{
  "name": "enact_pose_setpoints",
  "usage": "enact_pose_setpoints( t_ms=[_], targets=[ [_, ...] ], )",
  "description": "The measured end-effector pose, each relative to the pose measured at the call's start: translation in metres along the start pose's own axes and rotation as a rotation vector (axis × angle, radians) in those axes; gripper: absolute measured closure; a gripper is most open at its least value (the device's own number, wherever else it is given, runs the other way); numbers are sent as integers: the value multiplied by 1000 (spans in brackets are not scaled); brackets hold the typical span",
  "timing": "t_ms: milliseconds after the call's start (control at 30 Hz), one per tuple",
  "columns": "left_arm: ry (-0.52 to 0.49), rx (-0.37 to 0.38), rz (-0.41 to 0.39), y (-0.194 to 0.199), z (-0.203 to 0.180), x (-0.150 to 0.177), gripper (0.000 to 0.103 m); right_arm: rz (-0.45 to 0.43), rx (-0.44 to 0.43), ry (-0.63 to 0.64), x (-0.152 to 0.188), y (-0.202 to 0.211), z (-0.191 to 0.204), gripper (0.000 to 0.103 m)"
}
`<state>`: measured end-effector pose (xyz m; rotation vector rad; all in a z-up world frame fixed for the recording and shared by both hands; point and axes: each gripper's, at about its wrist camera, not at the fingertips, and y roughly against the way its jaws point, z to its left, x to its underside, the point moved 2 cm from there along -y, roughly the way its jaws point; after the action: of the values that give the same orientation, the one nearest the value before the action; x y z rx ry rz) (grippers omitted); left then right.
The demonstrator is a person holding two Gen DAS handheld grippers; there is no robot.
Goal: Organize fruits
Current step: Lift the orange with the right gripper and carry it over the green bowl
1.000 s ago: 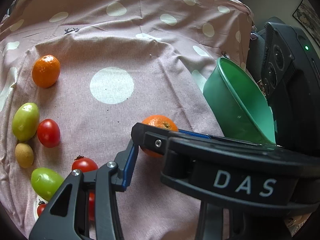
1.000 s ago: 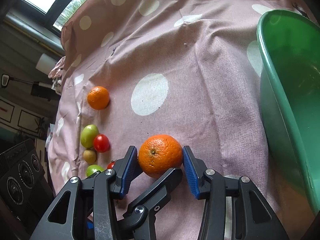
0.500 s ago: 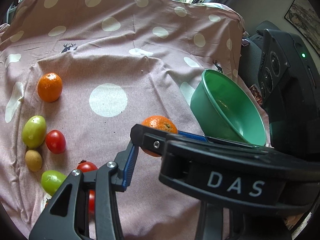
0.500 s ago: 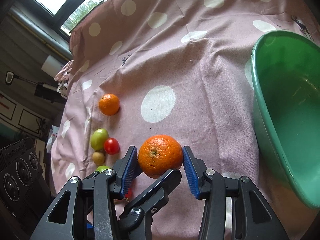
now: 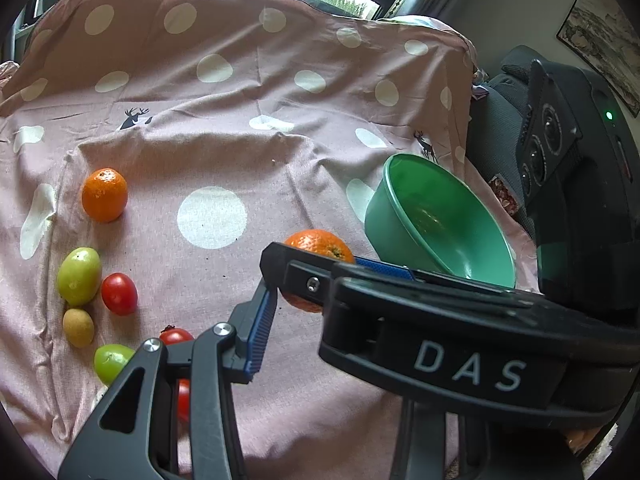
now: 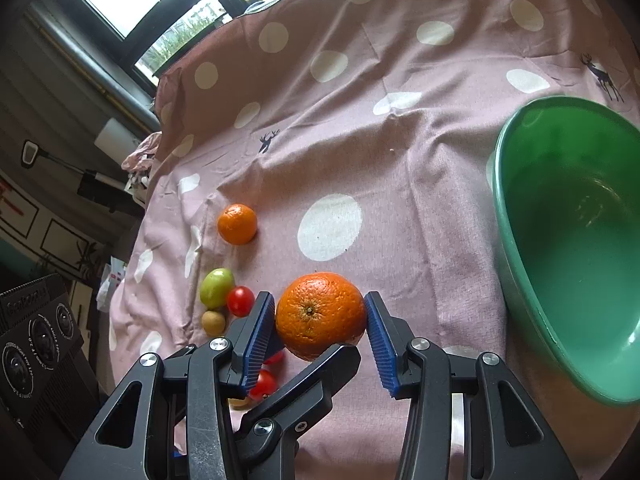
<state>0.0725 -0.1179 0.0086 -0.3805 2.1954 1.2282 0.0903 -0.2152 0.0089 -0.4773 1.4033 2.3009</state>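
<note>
Orange clamped between right gripper pads, lifted clear of pink cloth; left gripper's grip cannot be told. Carry step; next: swing toward green bowl at 3 o'clock, release inside

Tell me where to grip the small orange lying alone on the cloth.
Take the small orange across its widest middle, coming from above. It is round and rests free on the cloth, with bare fabric on either side; the green fruit lies apart, nearer.
</note>
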Motion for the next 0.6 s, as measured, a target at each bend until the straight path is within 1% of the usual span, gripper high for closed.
enact_pose_setpoints(
  t_ms=[600],
  targets=[
    [-39, 7, -45, 17, -17, -4, 63, -66, 0, 15, 0, 26, 6, 54]
  ],
)
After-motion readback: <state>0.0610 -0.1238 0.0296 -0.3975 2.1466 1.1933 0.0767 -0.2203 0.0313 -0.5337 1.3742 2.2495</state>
